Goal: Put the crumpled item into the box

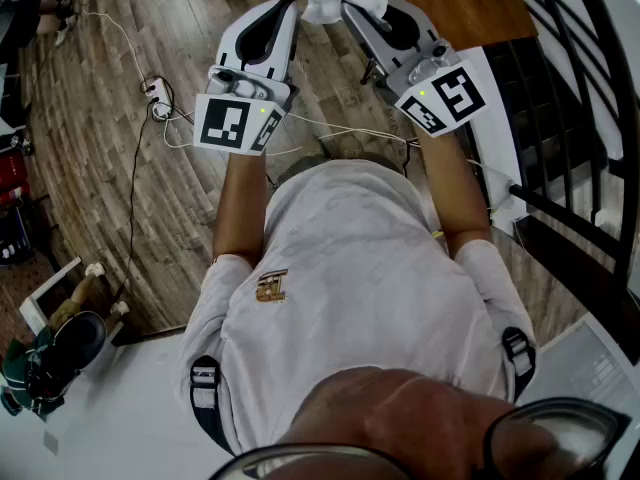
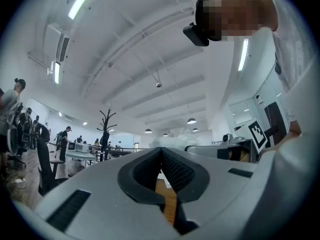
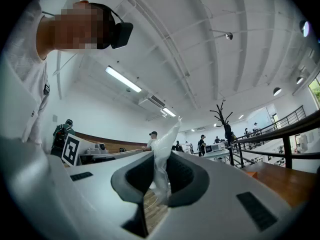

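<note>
1. Jaws on the right gripper [image 3: 159,159]: nearly together and pinching a thin fold of the white crumpled item [image 3: 165,134], with the rest of it poking up past the tips.
2. Over on the left gripper [image 2: 161,154]: closed tip to tip, with nothing caught in there as far as its own view shows. So shut and empty.
3. From the head view: both grippers up in front of the body, tips angled in toward each other, and the crumpled item bunched up right at those tips, in the air above the wood floor [image 1: 100,168]. Looks carried by the right one alone. Can't fully rule out a brush against the left tip, though.
4. Done so far, going by that: pickup sorted. Off whatever surface it was on and properly in the grip.
5. Left to do: basically the whole delivery. No box anywhere in the three views, just a brown wooden surface [image 1: 470,3] at the top edge of the head view and a black railing [image 1: 580,118] off to the right. No way to say where the box is from here.
6. So, carry stage, by my reckoning. Need to get the box in sight, bring the right gripper over its opening, spread those jaws and let go. Not past halfway, I'd guess.
7. One small worry: only a thin, light fold in the pinch, so could cling to a pad on release instead of dropping clean.
</note>
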Demonstrator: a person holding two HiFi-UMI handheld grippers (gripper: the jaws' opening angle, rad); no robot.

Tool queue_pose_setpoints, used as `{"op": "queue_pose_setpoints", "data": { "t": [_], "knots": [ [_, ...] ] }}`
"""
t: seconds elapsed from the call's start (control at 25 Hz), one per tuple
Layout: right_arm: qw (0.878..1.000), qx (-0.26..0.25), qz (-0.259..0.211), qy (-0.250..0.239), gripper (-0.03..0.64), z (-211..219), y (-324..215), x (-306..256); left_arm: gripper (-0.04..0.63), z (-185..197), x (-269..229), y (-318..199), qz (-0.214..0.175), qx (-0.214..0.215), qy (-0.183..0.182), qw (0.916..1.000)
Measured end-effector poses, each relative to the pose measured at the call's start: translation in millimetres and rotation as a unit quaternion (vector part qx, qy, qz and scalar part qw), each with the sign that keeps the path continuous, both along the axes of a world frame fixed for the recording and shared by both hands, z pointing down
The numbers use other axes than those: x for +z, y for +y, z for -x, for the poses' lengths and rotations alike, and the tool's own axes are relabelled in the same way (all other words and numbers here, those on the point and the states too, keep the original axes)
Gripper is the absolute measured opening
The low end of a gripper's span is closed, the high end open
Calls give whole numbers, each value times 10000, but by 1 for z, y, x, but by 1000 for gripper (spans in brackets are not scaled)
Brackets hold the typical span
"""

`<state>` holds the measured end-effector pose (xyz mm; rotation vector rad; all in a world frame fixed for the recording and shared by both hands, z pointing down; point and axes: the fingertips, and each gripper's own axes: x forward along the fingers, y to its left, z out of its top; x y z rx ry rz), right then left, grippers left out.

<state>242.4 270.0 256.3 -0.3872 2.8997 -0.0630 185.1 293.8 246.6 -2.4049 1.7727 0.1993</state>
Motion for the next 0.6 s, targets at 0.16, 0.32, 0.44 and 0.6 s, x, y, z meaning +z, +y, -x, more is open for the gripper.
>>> {"op": "queue_pose_setpoints", "data": {
  "t": [0.16,0.32,0.44,0.6],
  "knots": [
    [10000,18,-9,26,67,3,5,1,20,3,1,4,-7,-3,33,10000],
    [10000,46,11,26,67,11,5,2,20,13,3,5,-15,2,47,10000],
    [9999,49,114,-75,67,13,1,1,20,18,4,4,-19,-6,55,10000],
    [9996,90,216,-139,67,25,-4,-1,20,34,2,4,-30,-13,89,10000]
  ]
}}
